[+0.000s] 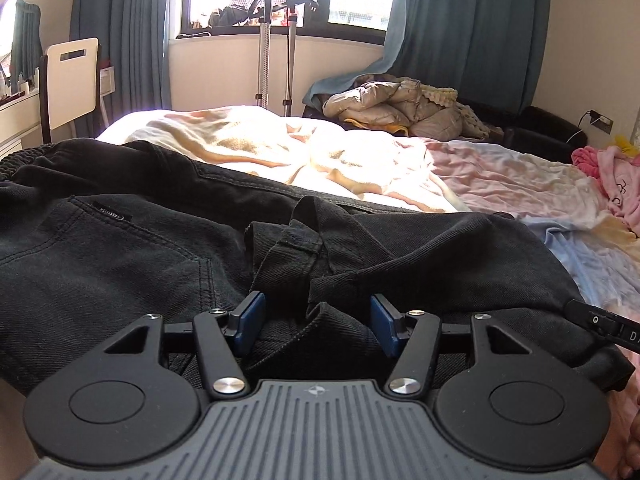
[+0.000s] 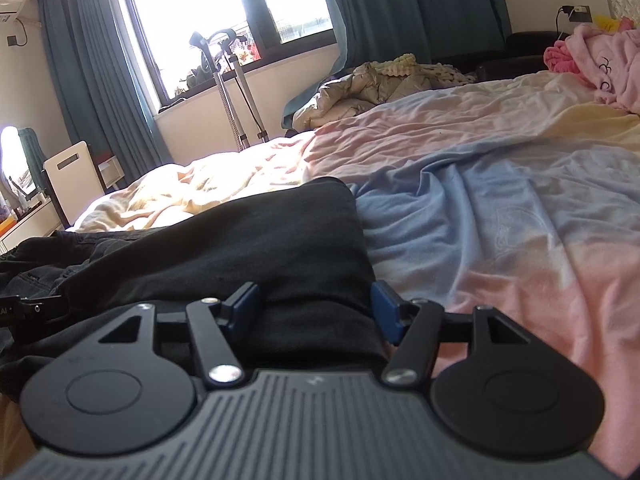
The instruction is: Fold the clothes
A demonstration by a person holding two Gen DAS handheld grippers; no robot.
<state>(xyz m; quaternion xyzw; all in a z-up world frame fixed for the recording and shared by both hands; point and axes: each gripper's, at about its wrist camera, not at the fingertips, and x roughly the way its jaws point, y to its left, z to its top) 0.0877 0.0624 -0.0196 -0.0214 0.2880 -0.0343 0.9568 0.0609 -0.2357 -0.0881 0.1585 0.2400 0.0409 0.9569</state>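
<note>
A: Black jeans (image 1: pixel 120 248) lie across the near edge of the bed (image 1: pixel 500 176), on a pastel sheet. Back pocket up, elastic waistband at far left in the left wrist view. My guess is they are spread flat so the legs can be brought over in a fold.

B: And the bunched part in the middle?

A: A hem or cuff end (image 1: pixel 304 240) lies crumpled on the seat of the jeans, just ahead of the left gripper (image 1: pixel 318 320). It looks like a leg already doubled back, though loosely.

B: State of the left gripper?

A: Jaws stand about halfway apart, and a ridge of denim rises between the blue pads (image 1: pixel 253 312). Neither pad visibly presses on it, so I read it as straddling the cloth, not clamping it.

B: The right one?

A: Right gripper (image 2: pixel 316 312) sits low over the other end of the dark cloth, near its edge where the blue part of the sheet (image 2: pixel 500 216) starts. Also half apart; the left pad is against or just beside the fabric, the right pad at its border. No pinch that I can see, so released.

B: Why both down there?

A: Likely placed to take hold of the near edge together. A pink garment (image 2: pixel 608 64) waits well apart, at the far corner.
</note>
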